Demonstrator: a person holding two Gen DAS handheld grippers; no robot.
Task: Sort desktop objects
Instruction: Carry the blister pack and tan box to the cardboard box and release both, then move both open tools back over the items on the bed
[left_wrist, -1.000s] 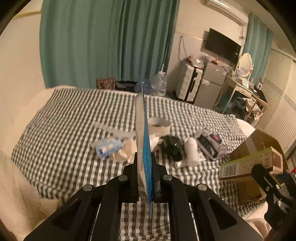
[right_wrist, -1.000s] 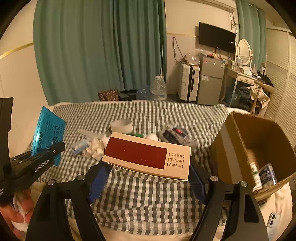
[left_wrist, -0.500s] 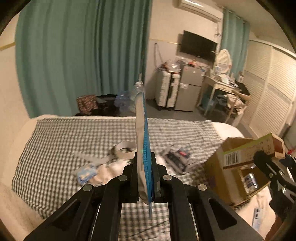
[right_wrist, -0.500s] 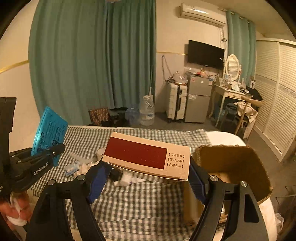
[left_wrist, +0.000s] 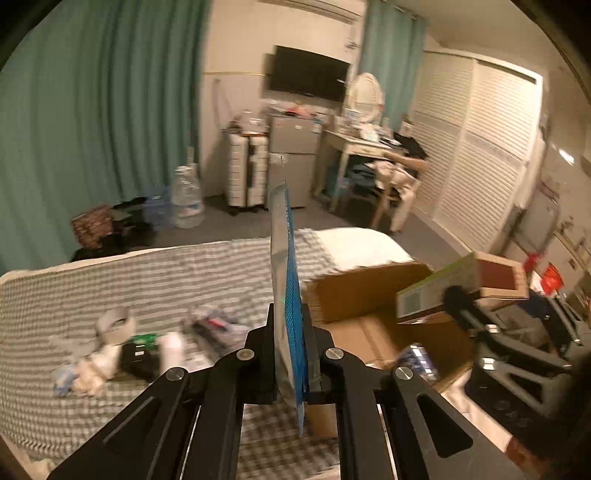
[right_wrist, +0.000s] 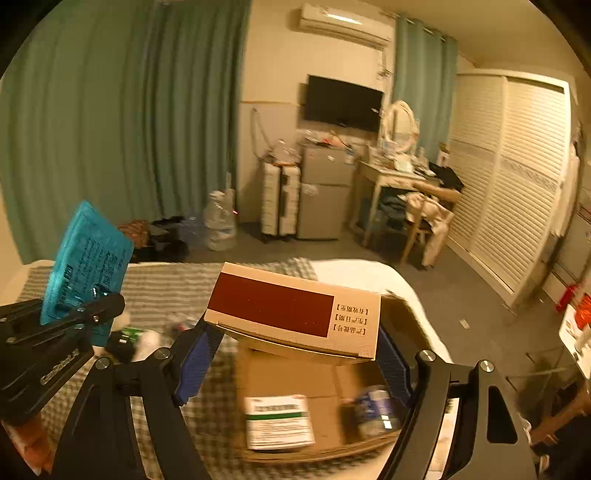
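My left gripper (left_wrist: 291, 354) is shut on a flat blue packet (left_wrist: 286, 288), held upright and edge-on; the packet also shows in the right wrist view (right_wrist: 86, 266). My right gripper (right_wrist: 295, 354) is shut on a cream box with a dark red panel (right_wrist: 295, 312), held above the open cardboard box (right_wrist: 280, 369). The held box also shows in the left wrist view (left_wrist: 461, 286), over the cardboard box (left_wrist: 354, 295). Inside the cardboard box lie a white-and-green pack (right_wrist: 279, 421) and a small bottle (right_wrist: 373, 406).
The checked bedspread (left_wrist: 147, 273) carries a tape roll (left_wrist: 114, 323), a black item (left_wrist: 138, 360), a white bottle (left_wrist: 170, 349) and crumpled wrappers (left_wrist: 81, 373). Beyond the bed stand suitcases, a small fridge (right_wrist: 325, 192), a desk and a slatted wardrobe (right_wrist: 509, 184).
Both grippers have lifted and swung right from the bed's clutter toward the cardboard box. The red-panel box is now over the box opening. Both grips are unchanged.
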